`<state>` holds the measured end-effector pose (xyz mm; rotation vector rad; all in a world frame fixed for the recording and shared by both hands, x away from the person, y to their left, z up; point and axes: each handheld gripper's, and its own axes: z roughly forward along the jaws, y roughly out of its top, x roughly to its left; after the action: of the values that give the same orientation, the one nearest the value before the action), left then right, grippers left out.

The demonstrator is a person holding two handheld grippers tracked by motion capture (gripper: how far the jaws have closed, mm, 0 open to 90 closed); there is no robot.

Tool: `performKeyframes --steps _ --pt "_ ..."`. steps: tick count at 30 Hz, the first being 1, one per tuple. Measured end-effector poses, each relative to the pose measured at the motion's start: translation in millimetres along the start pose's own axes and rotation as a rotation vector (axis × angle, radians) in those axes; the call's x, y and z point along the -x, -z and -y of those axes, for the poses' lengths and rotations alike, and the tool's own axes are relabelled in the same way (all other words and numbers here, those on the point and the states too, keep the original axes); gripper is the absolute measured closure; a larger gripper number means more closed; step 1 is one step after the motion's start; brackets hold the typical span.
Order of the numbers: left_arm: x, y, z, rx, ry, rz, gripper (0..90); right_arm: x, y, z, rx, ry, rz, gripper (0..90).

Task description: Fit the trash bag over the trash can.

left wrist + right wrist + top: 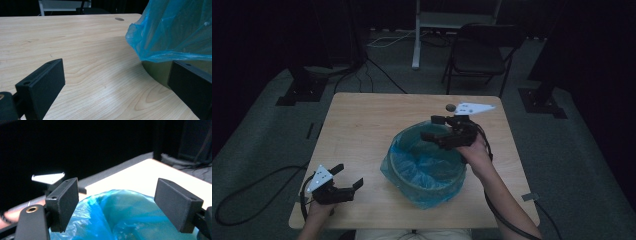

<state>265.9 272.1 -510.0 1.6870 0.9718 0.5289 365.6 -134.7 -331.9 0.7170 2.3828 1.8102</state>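
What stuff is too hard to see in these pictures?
- Inside the bin: in the high view the blue bag and dim light hide its bottom.
- Small round thing on the table: too small to identify.
- Bin in the left gripper view: cut off by the frame's right edge.

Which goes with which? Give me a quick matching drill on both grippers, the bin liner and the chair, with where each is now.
1 left gripper
2 right gripper
3 blue liner
4 folding chair

a on the floor beyond the table
b open above the bin's far rim
c draped over the bin's rim
d open at the table's near left corner

Pairs: 1-d, 2-b, 3-c, 4-a
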Motion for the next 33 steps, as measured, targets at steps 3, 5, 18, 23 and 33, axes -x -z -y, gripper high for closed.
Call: performKeyframes --steps 3,5,18,23,33 --pt "-0.7 1.0 -0.1 0.003 -0.007 -0.001 1.9 1.2 -22.1 -3.0 -0.076 -0.007 -0.065 18.8" --pt "-1.1 2.3 -0.6 0.005 -0.014 -0.011 1.9 0.7 -36.5 -3.8 -0.145 -0.008 -0.082 17.7" --pt "-8.6 13.0 -3.4 0.036 -0.012 -0.056 1.9 -13.0 -113.2 22.6 -0.653 0.051 -0.018 13.6" --pt "-11.1 13.1 -2.4 0.025 -0.007 -0.085 1.9 -15.6 -123.1 28.1 -0.703 0.060 0.007 12.6" --pt "-11.3 11.2 -1.2 -0.034 -0.027 -0.088 1.9 -10.8 -87.2 4.6 -0.548 0.033 0.042 12.8"
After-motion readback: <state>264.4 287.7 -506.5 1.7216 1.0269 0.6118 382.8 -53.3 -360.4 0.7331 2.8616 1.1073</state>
